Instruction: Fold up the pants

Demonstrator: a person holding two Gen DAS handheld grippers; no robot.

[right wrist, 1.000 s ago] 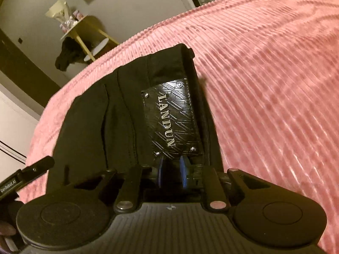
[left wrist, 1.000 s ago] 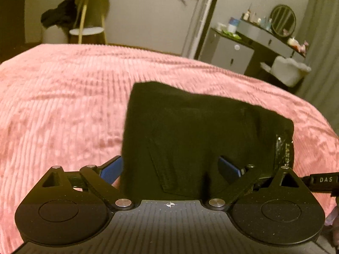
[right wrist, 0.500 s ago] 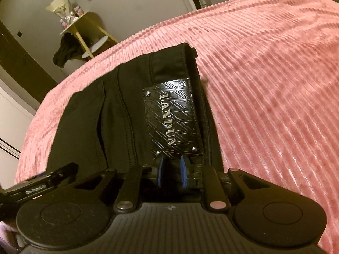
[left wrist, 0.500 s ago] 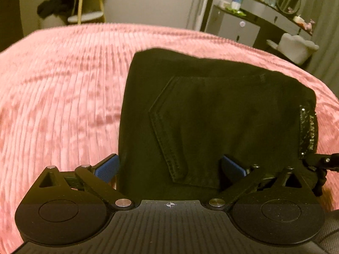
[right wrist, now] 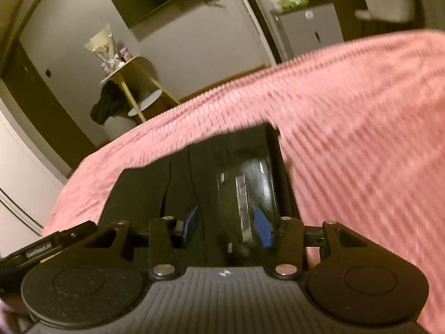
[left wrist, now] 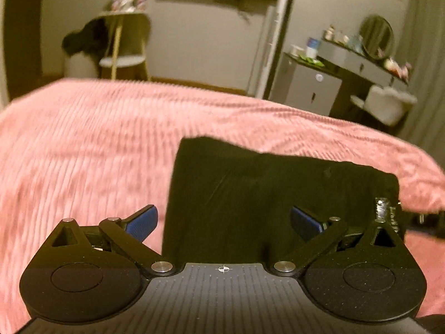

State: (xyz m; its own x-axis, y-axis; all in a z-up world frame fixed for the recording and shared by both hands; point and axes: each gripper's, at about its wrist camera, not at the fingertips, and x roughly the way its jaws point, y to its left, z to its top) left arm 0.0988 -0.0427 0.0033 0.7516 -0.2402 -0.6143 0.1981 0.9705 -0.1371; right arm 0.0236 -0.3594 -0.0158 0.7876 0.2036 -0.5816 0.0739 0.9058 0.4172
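The black pants (left wrist: 264,194) are seen lying folded into a compact block on the pink bed (left wrist: 83,144), near its front edge. The left claw (left wrist: 222,221) is held wide apart above the near edge of the block, nothing pressed between its pads. The right claw (right wrist: 226,222) has just been opening over the shiny waistband patch (right wrist: 247,183); its pads stand clear of the cloth. The release is judged to be the step in hand: both claws are best drawn straight back and upward, so that no layer is snagged and the fold is left undisturbed.
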